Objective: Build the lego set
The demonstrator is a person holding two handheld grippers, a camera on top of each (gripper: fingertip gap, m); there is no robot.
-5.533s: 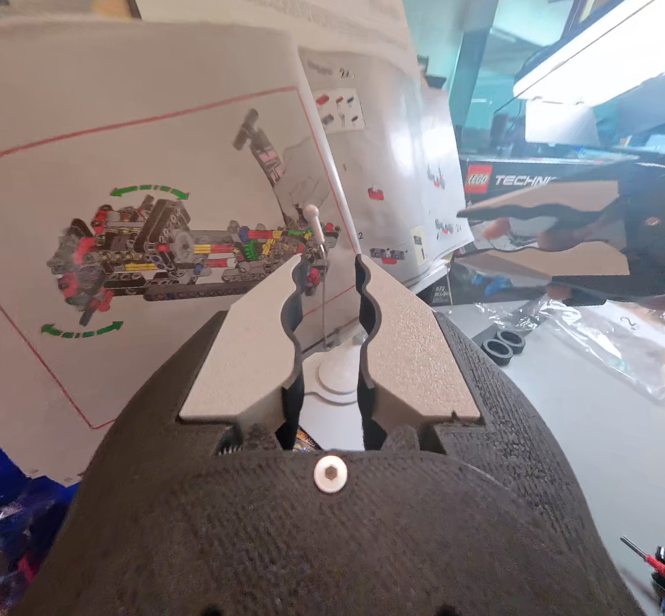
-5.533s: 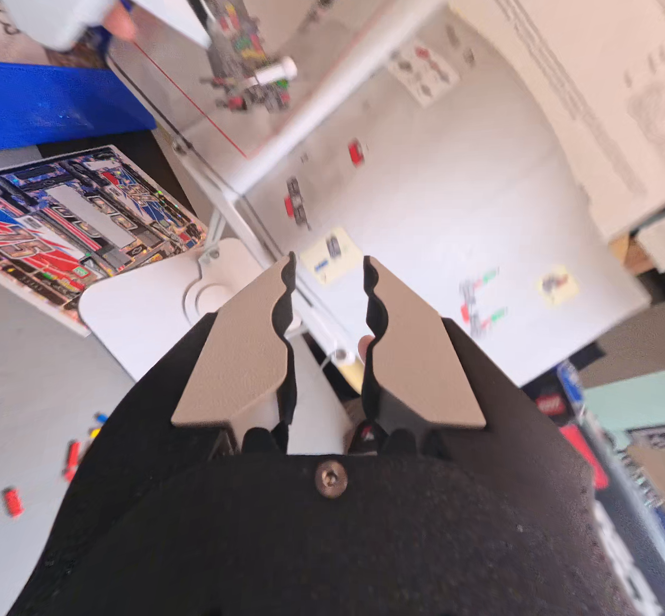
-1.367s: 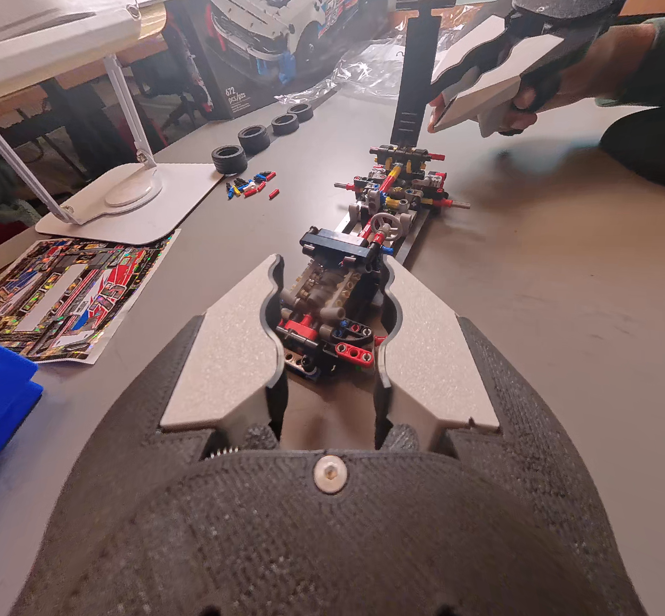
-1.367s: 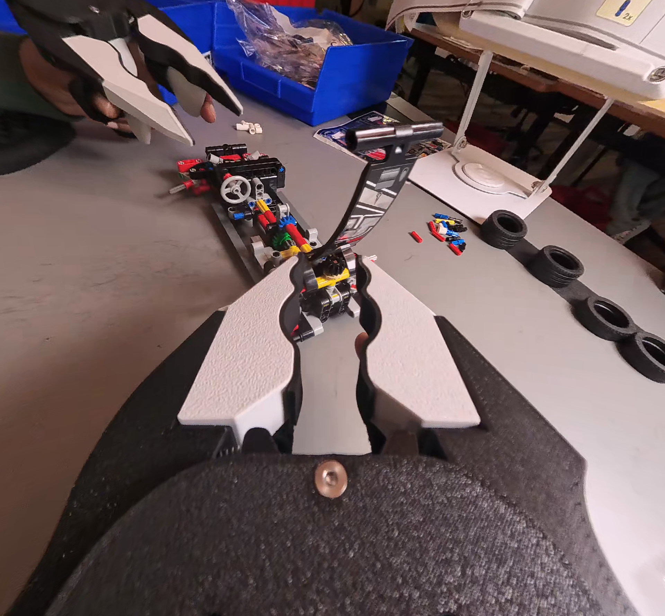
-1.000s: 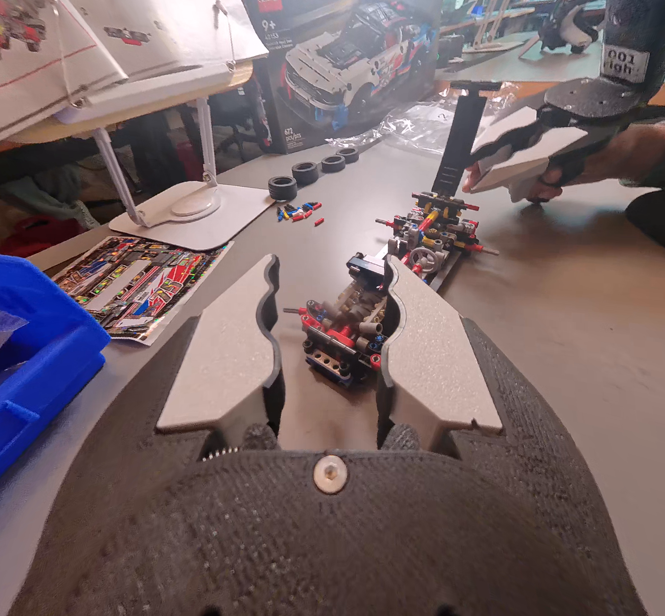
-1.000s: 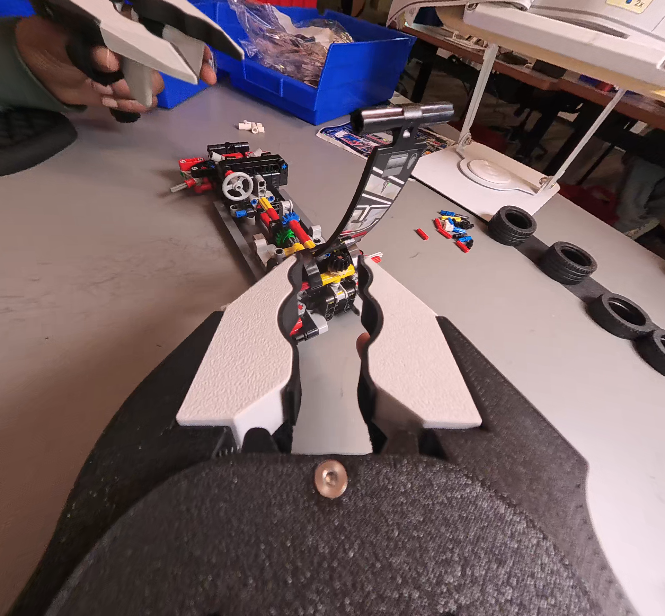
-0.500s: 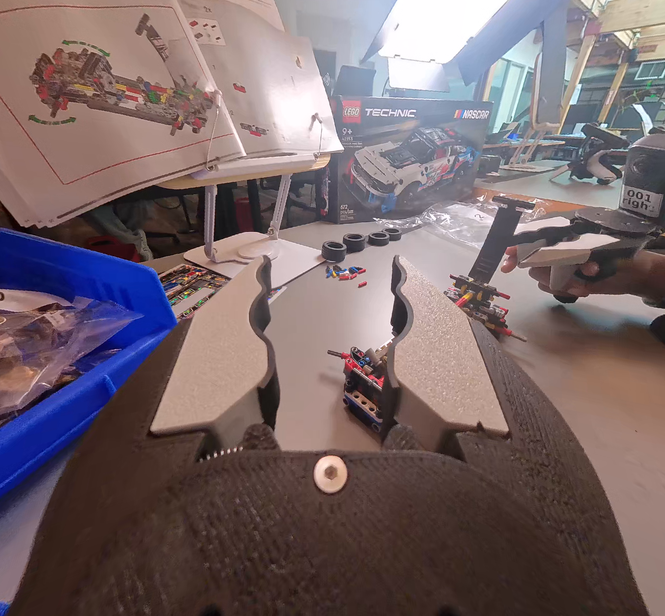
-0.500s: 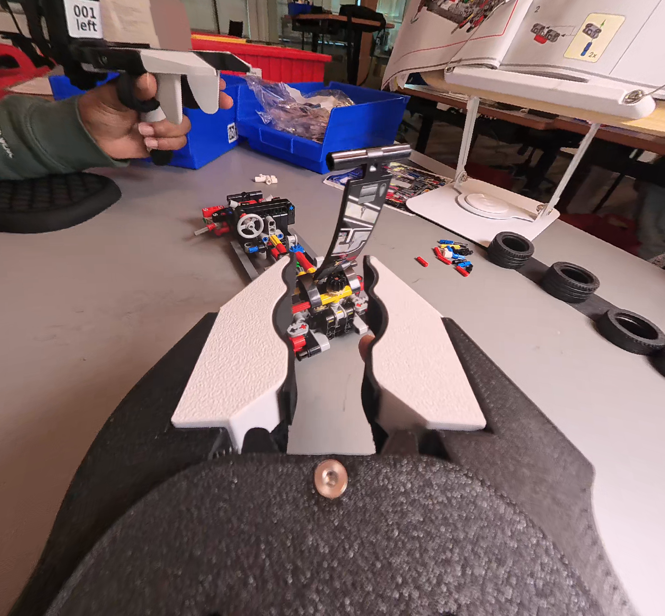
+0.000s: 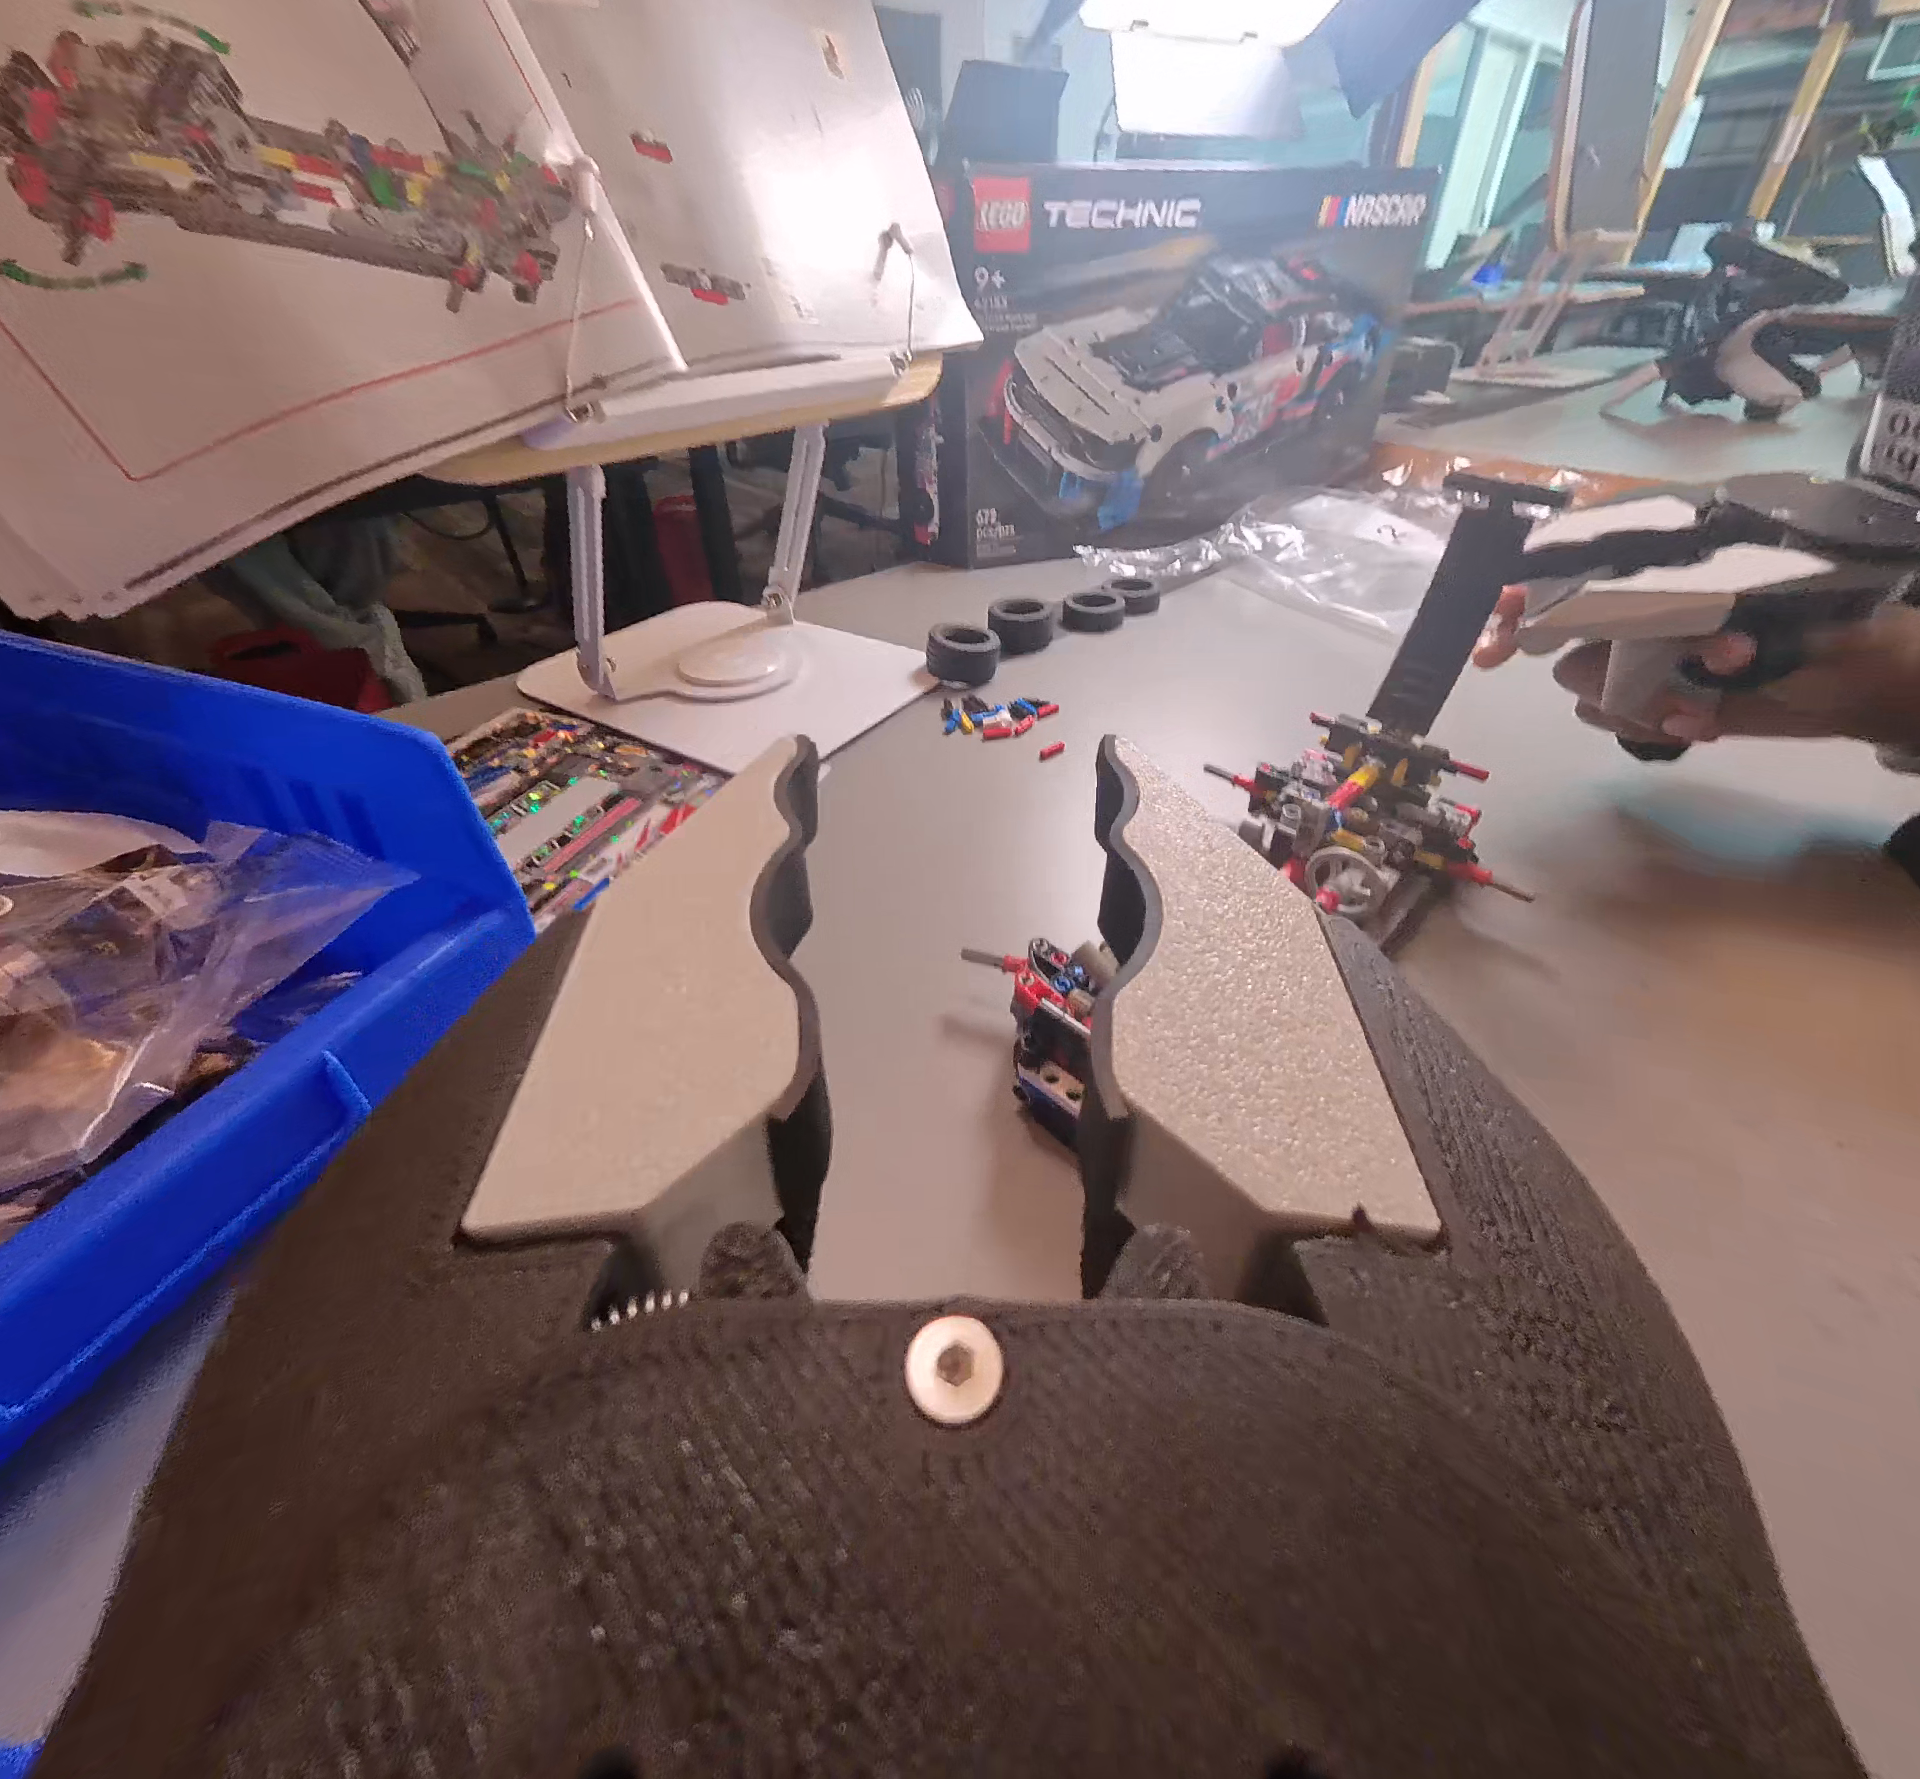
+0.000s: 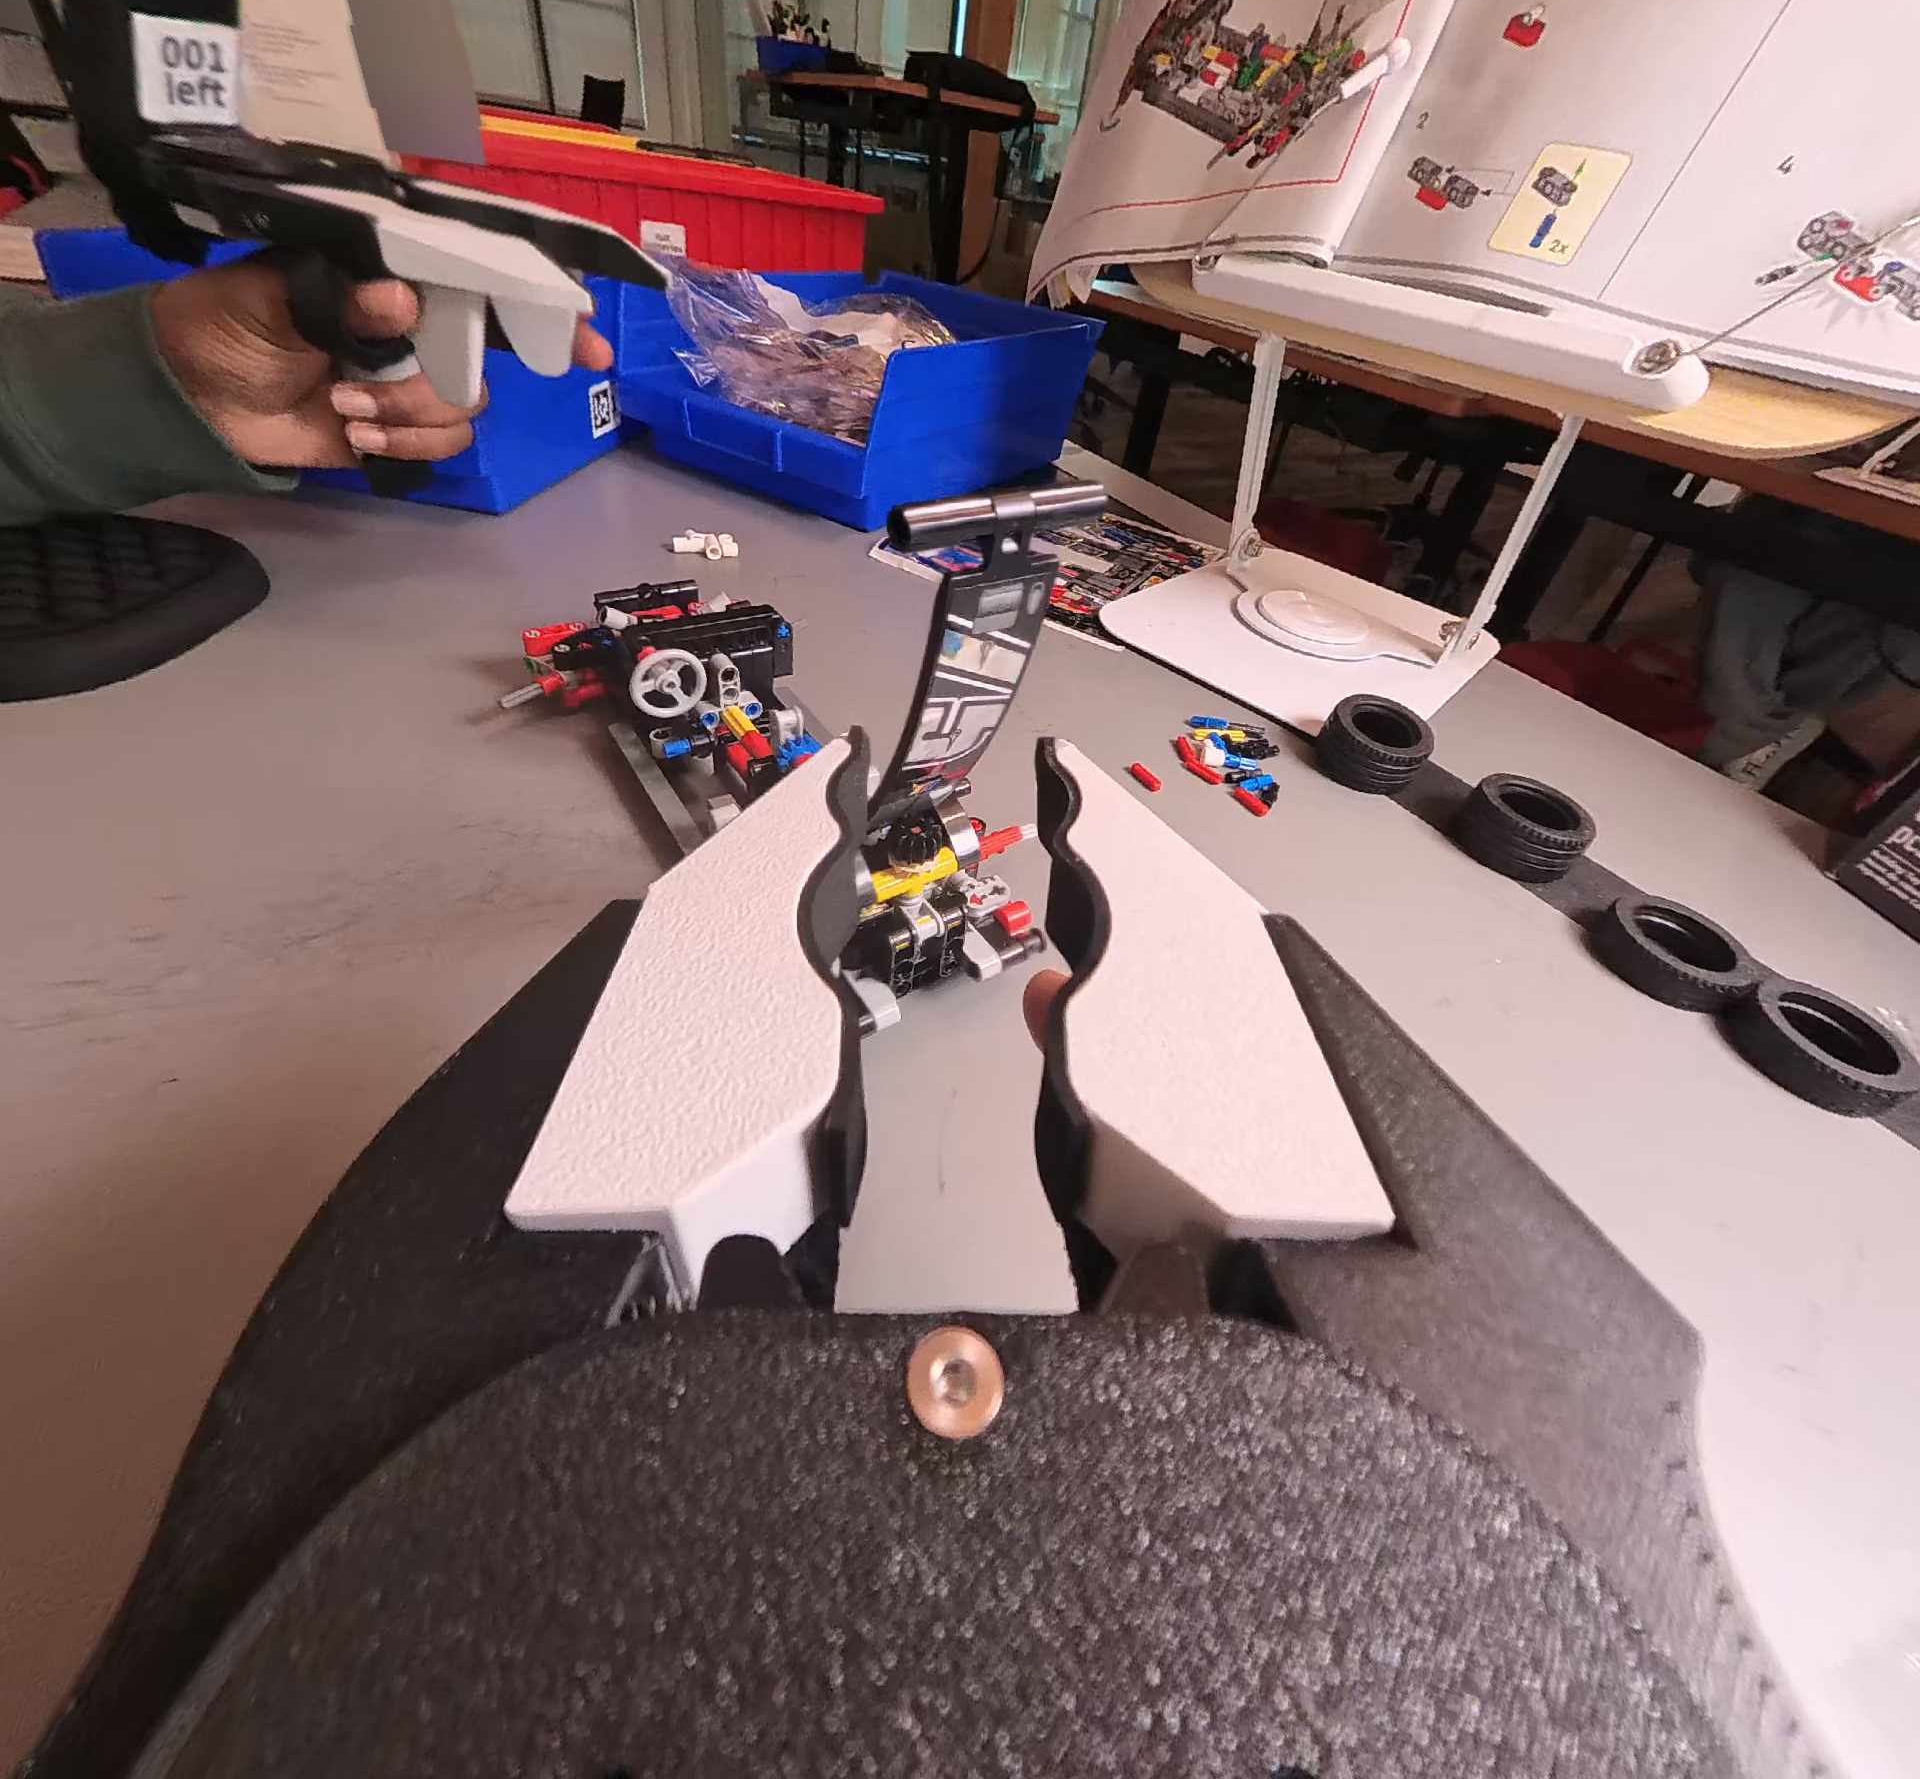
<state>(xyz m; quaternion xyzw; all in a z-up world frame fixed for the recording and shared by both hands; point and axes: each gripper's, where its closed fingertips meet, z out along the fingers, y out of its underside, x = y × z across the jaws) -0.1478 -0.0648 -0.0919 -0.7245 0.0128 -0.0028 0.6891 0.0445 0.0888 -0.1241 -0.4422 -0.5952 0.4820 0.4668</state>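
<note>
The lego chassis point(image 10: 717, 690) lies lengthwise on the grey tabletop point(image 10: 260, 898), a black curved panel point(image 10: 971, 669) rising from its rear end. In the right wrist view the right gripper point(image 10: 945, 763) frames that rear end, fingers apart and clamped on nothing; the left finger hides the chassis's middle. In the left wrist view the left gripper point(image 9: 951, 773) is raised, fingers wide apart and empty, and its right finger covers much of the chassis's near end.

Beside the chassis lies a scatter of small pins point(image 10: 1226, 763), too tiny to count. Beyond them four black tyres point(image 9: 1039, 623) sit in a row. Behind the chassis stand two blue bins point(image 10: 862, 399), one holding clear bags, and a red bin point(image 10: 675, 202). One instruction booklet point(image 10: 1455, 98) rests open on a white stand point(image 10: 1299, 628), cut off at the frame edge. A sticker sheet point(image 9: 582, 804) lies near the stand's base. The set's box point(image 9: 1174, 358) is blurred.
</note>
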